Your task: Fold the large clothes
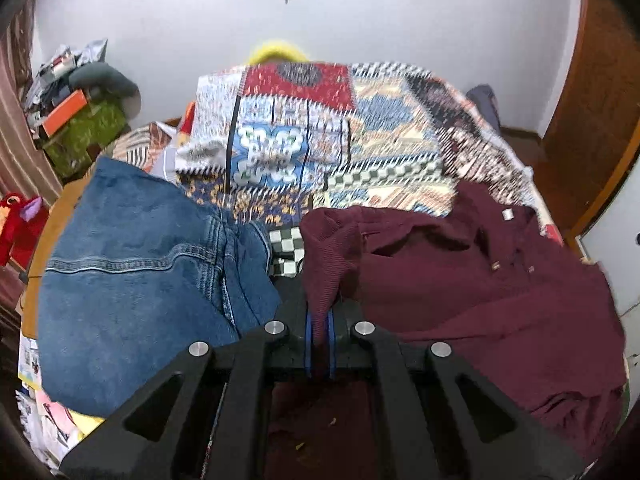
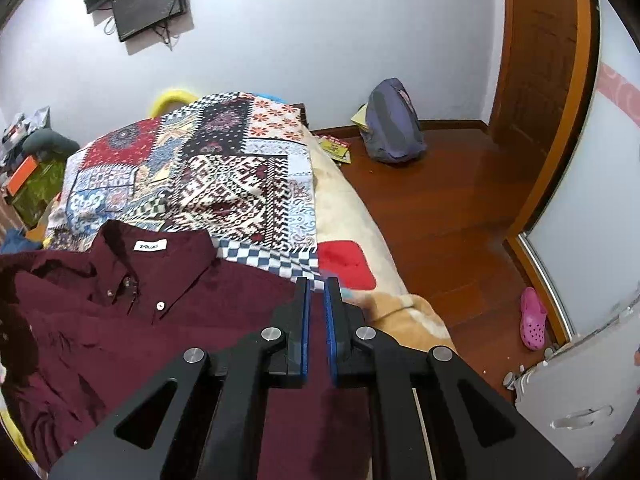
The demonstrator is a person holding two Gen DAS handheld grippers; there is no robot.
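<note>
- Left gripper [image 1: 319, 320] pinches maroon shirt [image 1: 460, 280] edge, likely raising it to fold.
- Right gripper [image 2: 316, 304] pressed nearly together; whether cloth is caught, unclear.
- Jeans [image 1: 132, 272] lie beside, unfolded.

Bed [image 2: 360, 216] under patchwork quilt [image 2: 224, 176], maroon shirt [image 2: 168, 320]

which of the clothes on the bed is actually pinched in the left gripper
The maroon button-up shirt: a fold of it is pinched in the left gripper. The blue jeans lie loose to its left, untouched.
</note>
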